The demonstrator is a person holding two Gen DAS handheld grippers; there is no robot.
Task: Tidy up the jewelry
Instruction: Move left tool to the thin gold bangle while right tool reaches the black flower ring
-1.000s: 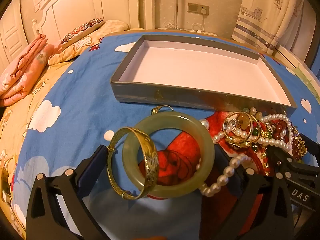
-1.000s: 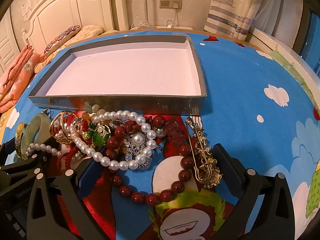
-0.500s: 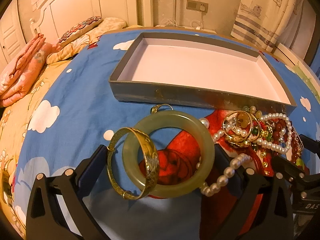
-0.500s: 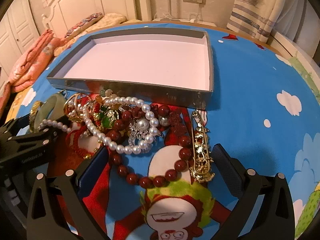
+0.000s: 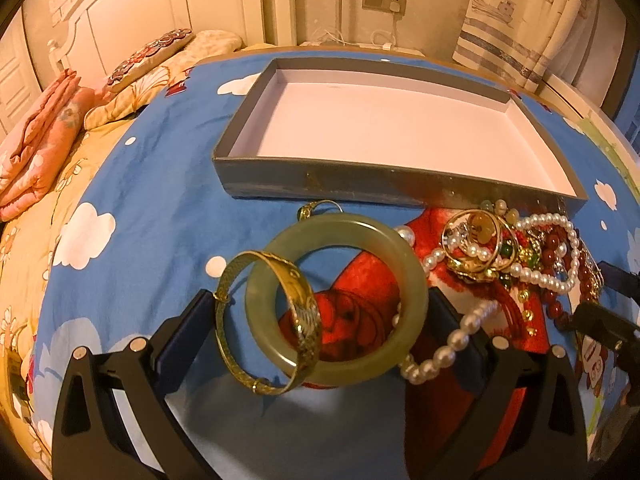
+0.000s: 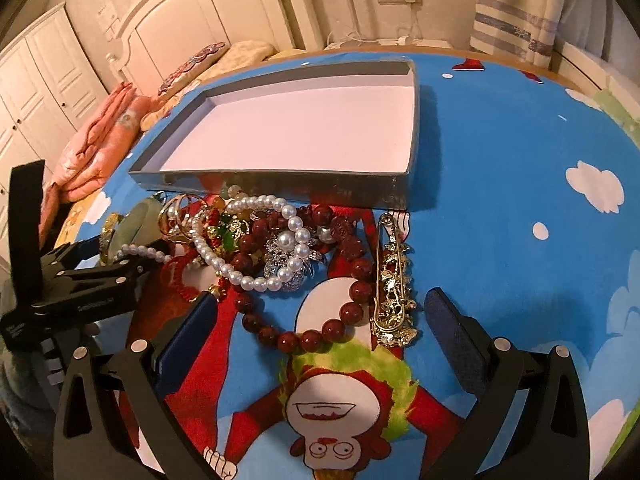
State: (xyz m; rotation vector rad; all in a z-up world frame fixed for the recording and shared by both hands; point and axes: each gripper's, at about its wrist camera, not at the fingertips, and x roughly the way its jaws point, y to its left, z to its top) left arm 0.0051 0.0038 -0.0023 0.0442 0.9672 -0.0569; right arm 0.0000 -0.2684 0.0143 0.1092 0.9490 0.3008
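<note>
Blue cartoon-print bedding [image 6: 500,168] with white clouds is covering the bed, and a white headboard [image 6: 208,12] and striped curtain [image 5: 520,20] are filling the top of both views. Folded pink blankets [image 5: 36,148] are lying at the left edge of the left wrist view.

A shallow grey box [image 5: 360,184] with a pale, bare floor is sitting in the upper centre of each frame. Just below its near wall, a heap of jewelry is spreading across the bedding.

In the left wrist view, the left gripper [image 5: 316,328] is sitting at the lower centre with its jaws spread wide. A green jade bangle [image 5: 412,280] is lying between the two fingers, and a gold bangle [image 5: 306,320] is leaning tilted through its ring; I cannot tell whether either pad is touching them. A pearl strand [image 5: 452,344] is trailing across the right finger. To the right, gold rings [image 5: 480,240] and green and red beads are lying tangled in a pile.

In the right wrist view, the right gripper [image 6: 320,328] is sitting at the lower centre, its jaws also standing wide apart and holding nothing. Between and just above its fingers, a dark red bead bracelet [image 6: 316,336] is curving over the cartoon face. A gold brooch [image 6: 394,280] on a long pin is lying to the right of it, a pearl bracelet [image 6: 248,280] and a silver rhinestone piece [image 6: 288,264] above. The left gripper's black body is showing at the left edge of this frame.
</note>
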